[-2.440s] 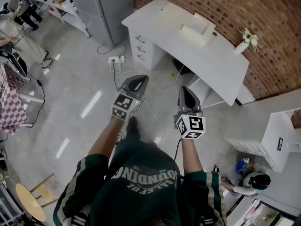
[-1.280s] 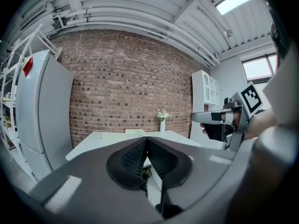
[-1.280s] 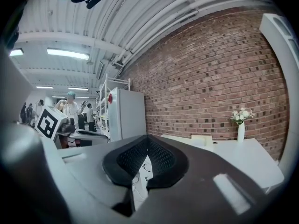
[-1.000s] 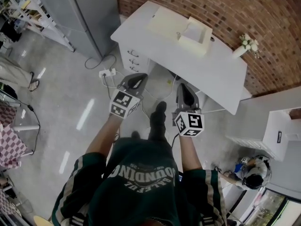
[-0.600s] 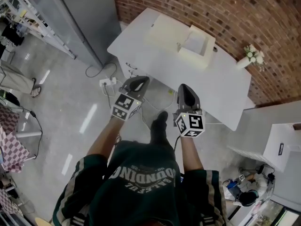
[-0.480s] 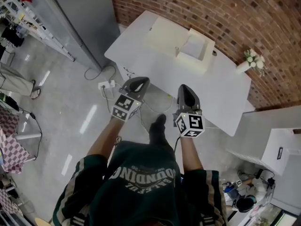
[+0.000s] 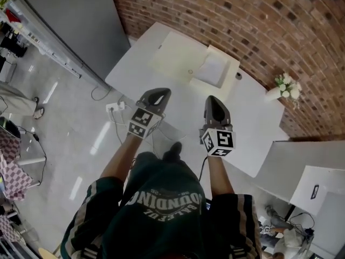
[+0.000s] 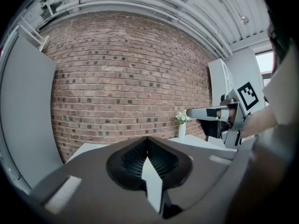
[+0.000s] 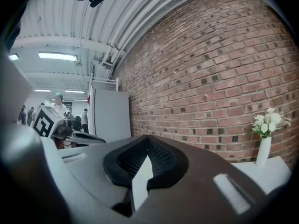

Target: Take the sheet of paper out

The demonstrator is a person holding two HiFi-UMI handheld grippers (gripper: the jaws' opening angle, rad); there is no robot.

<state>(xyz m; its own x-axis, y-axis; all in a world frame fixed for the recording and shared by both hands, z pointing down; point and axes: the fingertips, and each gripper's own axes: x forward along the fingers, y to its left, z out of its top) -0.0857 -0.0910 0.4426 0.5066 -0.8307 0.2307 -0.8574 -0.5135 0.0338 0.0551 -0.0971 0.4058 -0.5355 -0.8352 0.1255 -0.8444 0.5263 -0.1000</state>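
Observation:
A white desk (image 7: 141, 65) stands against the brick wall. On it sits a cream printer-like box (image 7: 175, 58) with a raised tray where a pale sheet (image 7: 211, 70) lies. My left gripper (image 7: 157, 93) and right gripper (image 7: 213, 99) are side by side at the desk's near edge, both shut and empty. The left gripper view shows its jaws (image 8: 147, 139) meeting at the tips, with the right gripper (image 8: 189, 112) beside them. In the right gripper view the jaws (image 9: 148, 137) are likewise shut, and the left gripper (image 9: 101, 139) shows at the left. Neither gripper view shows the printer.
A white vase of flowers (image 7: 279, 87) stands at the desk's right end. A tall grey cabinet (image 7: 70, 20) stands left of the desk. A power strip with cables (image 7: 114, 107) lies on the floor. A white cabinet (image 7: 318, 188) is at the right.
The person has walked up to the desk, which now lies just beyond both gripper tips. Both grippers stayed shut and level beside each other.

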